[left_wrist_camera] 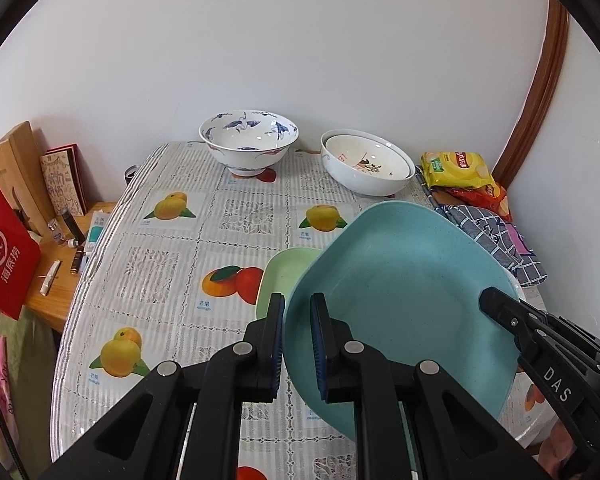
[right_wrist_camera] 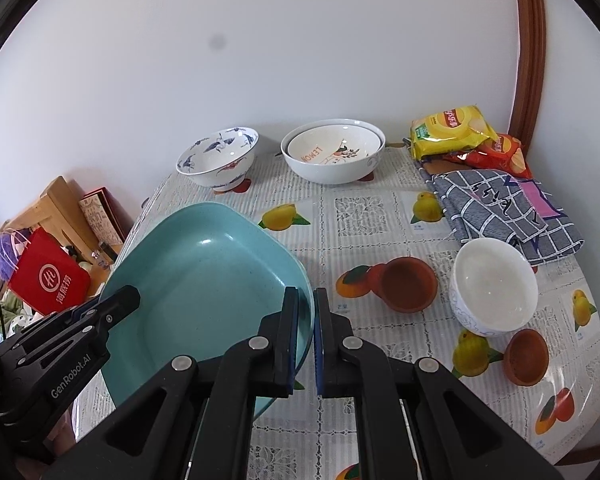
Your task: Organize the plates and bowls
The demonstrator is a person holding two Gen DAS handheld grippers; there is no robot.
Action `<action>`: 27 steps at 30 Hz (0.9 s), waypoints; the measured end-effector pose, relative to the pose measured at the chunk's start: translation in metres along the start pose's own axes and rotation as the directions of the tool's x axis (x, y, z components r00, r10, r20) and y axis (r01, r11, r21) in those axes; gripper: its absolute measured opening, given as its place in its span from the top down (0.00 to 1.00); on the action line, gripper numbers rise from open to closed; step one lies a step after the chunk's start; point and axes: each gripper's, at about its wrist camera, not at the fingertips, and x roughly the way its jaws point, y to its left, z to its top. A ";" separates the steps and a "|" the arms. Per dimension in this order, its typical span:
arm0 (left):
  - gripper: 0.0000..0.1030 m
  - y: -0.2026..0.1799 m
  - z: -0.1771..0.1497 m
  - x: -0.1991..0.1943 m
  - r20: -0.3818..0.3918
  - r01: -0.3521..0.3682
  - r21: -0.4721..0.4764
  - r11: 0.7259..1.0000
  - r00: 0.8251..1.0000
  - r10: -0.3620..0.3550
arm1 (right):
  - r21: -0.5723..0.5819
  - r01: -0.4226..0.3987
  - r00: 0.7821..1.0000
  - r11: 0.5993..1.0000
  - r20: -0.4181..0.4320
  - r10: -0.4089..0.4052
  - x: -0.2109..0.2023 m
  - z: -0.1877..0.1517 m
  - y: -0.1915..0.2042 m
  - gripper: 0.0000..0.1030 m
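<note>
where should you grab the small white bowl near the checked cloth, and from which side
Pinch the rim of the small white bowl, one finger inside and one outside. It sits upright and open, with thin walls too wide to span. Come from above on the near side: the checked cloth crowds its far edge and a brown clay cup sits to its left. Both grippers now hold the teal plate.

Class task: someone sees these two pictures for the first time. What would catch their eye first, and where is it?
First, the teal plate, held tilted above the table between the left gripper and right gripper, one on each rim. Next, the blue-patterned bowl and the nested white bowls by the far wall. Then the yellow snack bag in the far right corner.
</note>
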 end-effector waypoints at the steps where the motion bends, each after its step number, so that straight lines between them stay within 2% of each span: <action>1: 0.87 0.001 0.000 0.002 -0.003 -0.002 -0.001 1.000 1.000 0.002 | -0.001 0.000 1.000 1.000 -0.004 0.000 0.002 0.000 0.001 0.93; 12: 0.87 0.015 -0.005 0.027 -0.049 -0.018 -0.022 1.000 0.999 0.016 | -0.014 -0.003 0.999 1.000 -0.052 0.002 0.030 0.001 0.011 0.93; 27: 0.87 0.036 -0.025 0.075 -0.155 -0.056 -0.055 0.997 0.987 0.047 | -0.022 -0.021 0.986 1.000 -0.168 0.017 0.087 -0.018 0.017 0.93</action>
